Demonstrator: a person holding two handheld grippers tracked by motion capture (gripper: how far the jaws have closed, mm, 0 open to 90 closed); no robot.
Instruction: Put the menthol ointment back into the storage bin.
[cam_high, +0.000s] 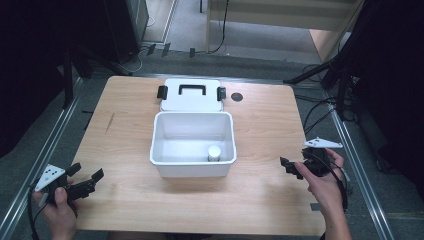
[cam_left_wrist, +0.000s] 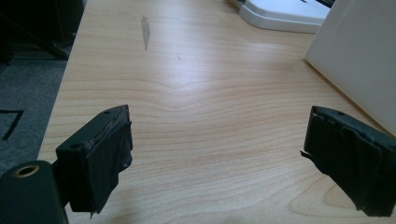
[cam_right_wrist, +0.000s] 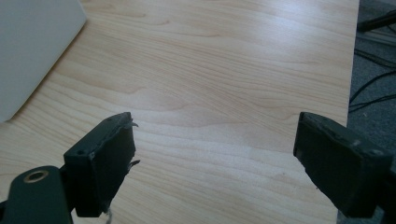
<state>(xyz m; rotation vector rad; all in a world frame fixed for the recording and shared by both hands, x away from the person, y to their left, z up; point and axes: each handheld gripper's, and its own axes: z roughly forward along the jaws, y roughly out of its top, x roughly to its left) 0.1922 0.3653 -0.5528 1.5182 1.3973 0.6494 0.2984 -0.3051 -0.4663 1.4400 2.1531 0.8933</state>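
Standing mid-way on the wooden worktop (cam_high: 260, 130), a white bin (cam_high: 193, 144) serves as the landmark. Behind the bin, touching its far wall, lies its white lid (cam_high: 192, 95) with a black handle. Well off to the bin's left, the left gripper (cam_high: 88, 181) hangs with jaws wide apart; well off to its right, the right gripper (cam_high: 289, 166) likewise gapes, holding nothing. Inside the bin, in its near right corner, stands a small white cup (cam_high: 214, 153).

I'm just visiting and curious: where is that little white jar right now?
In the high view the small white jar stands inside the open white box at mid-table, in its near right corner, just in front of the box's lid.
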